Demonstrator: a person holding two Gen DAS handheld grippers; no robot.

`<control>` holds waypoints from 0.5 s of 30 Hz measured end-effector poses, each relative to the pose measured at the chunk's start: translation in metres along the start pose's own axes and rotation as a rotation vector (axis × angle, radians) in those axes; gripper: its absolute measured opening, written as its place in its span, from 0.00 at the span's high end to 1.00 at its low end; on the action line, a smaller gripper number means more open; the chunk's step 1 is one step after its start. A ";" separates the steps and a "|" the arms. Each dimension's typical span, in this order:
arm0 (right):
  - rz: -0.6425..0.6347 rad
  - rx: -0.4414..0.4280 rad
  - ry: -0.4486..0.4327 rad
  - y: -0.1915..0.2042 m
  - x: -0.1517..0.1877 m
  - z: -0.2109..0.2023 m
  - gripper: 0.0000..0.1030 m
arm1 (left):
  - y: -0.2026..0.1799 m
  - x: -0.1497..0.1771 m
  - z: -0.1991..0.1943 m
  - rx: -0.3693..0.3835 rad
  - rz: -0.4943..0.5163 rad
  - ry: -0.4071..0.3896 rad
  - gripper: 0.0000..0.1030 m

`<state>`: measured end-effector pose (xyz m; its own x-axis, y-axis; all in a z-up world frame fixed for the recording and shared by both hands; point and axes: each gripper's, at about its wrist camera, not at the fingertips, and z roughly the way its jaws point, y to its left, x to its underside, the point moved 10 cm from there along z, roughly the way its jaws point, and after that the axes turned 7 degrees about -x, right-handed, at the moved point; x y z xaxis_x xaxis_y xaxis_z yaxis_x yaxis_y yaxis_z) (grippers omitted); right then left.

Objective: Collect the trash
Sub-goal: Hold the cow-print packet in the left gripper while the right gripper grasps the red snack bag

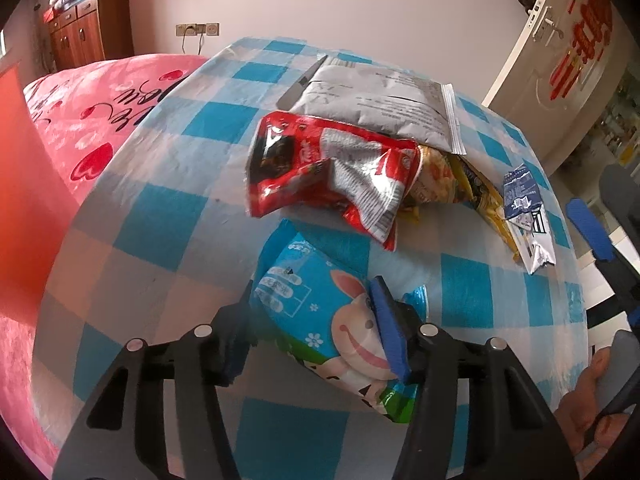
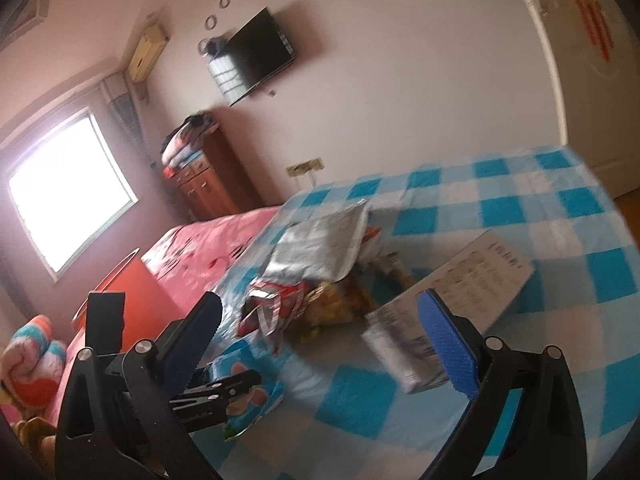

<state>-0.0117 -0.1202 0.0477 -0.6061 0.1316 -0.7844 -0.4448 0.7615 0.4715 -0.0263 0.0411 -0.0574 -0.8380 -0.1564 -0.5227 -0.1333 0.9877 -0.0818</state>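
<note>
My left gripper (image 1: 316, 332) is shut on a blue snack bag with a cartoon pig (image 1: 320, 312), held just above the checked tablecloth (image 1: 168, 220). Beyond it lie a red wrapper (image 1: 332, 168), a grey foil bag (image 1: 380, 100), a yellow wrapper (image 1: 476, 188) and a small blue-white packet (image 1: 528, 216). My right gripper (image 2: 324, 344) is open and empty above the table; it shows the wrapper pile (image 2: 316, 272), a white box (image 2: 460, 292) near its right finger, and the left gripper with the blue bag (image 2: 248, 396).
A pink bed (image 1: 100, 112) lies left of the table. A wooden cabinet (image 1: 88, 28) stands by the far wall. A white door (image 1: 556, 52) is at the right. An orange bin (image 2: 132, 300) stands by the bed.
</note>
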 end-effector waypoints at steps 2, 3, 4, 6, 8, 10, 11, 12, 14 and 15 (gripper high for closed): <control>-0.016 -0.024 0.036 0.012 0.006 0.009 0.06 | 0.006 0.002 -0.002 0.007 -0.008 0.003 0.47; -0.027 -0.029 0.049 0.017 0.009 0.012 0.07 | 0.011 0.003 -0.003 0.010 -0.014 0.003 0.47; -0.038 -0.032 0.065 0.022 0.012 0.017 0.11 | 0.013 0.003 -0.003 0.011 -0.016 0.003 0.48; -0.054 -0.039 0.108 0.031 0.020 0.029 0.24 | 0.021 0.004 -0.005 0.015 -0.024 0.000 0.48; -0.072 -0.027 0.142 0.035 0.027 0.041 0.24 | 0.030 0.004 -0.006 0.018 -0.033 -0.004 0.48; -0.103 -0.006 0.163 0.039 0.030 0.051 0.24 | 0.037 0.004 -0.007 0.020 -0.038 -0.009 0.48; -0.126 0.003 0.179 0.042 0.031 0.057 0.24 | 0.040 0.004 -0.007 0.020 -0.041 -0.011 0.48; -0.142 0.008 0.190 0.044 0.032 0.062 0.24 | 0.045 0.003 -0.008 0.020 -0.045 -0.014 0.48; -0.199 0.025 0.216 0.051 0.031 0.073 0.24 | 0.053 0.002 -0.008 0.020 -0.052 -0.017 0.48; -0.232 0.035 0.225 0.054 0.030 0.078 0.24 | 0.058 0.001 -0.008 0.020 -0.059 -0.018 0.48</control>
<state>-0.0027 -0.0260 0.0183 -0.6236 -0.1885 -0.7587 -0.5675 0.7766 0.2735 -0.0387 0.0978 -0.0560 -0.8194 -0.2148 -0.5314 -0.1715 0.9765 -0.1302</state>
